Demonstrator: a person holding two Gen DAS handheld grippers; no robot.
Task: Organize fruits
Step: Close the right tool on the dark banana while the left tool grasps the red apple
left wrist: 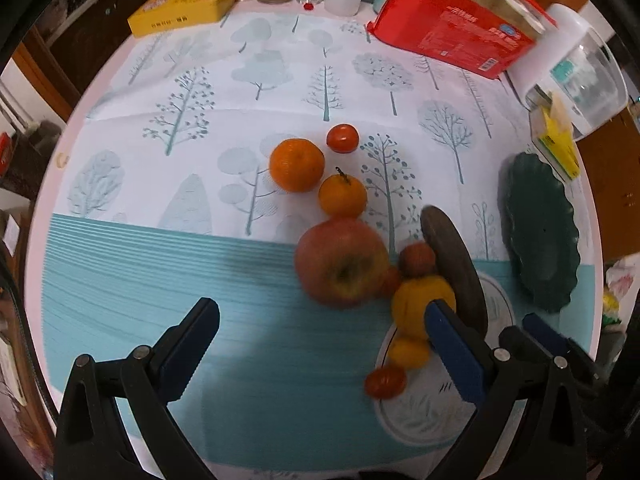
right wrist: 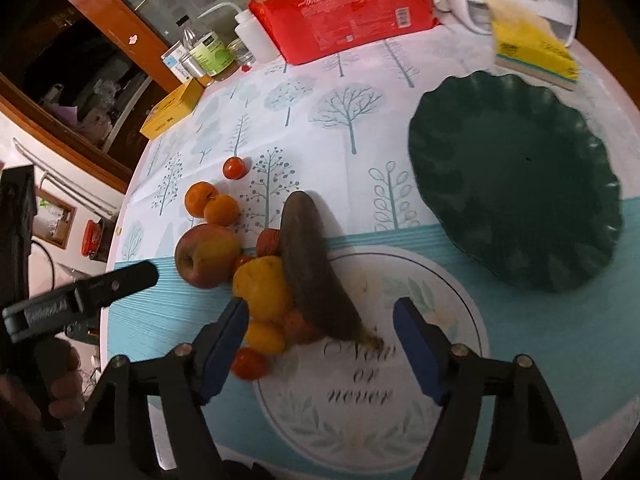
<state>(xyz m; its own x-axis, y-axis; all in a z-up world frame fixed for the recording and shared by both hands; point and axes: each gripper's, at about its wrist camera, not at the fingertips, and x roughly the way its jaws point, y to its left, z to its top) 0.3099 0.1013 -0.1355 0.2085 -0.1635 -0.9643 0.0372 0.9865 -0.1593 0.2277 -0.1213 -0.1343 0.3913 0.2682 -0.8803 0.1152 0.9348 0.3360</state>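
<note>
My left gripper: fingers spread wide, nothing between, hovering over the teal band of the tablecloth
My right gripper: fingers spread, pinching nothing; stem end of the banana lies between the tips, not touched

Fruit cluster, right wrist view, banana as centre:
- banana: dark brown, lying diagonal, lower end on the printed round mat
- lemon: at 9 o'clock, touching banana
- apple: red-yellow, approx 9 o'clock, beyond lemon
- 2 oranges: at 10 o'clock, touching each other
- tomato: at 11 o'clock, apart from the rest
- small yellow fruit & 2nd tomato: approx 7 o'clock, by my left fingertip
- reddish small fruits wedged along banana, type unclear

Green scalloped plate: at 2 o'clock, holds no fruit

Table back edge, 12 o'clock: red package, yellow box, bottles/jars
</note>
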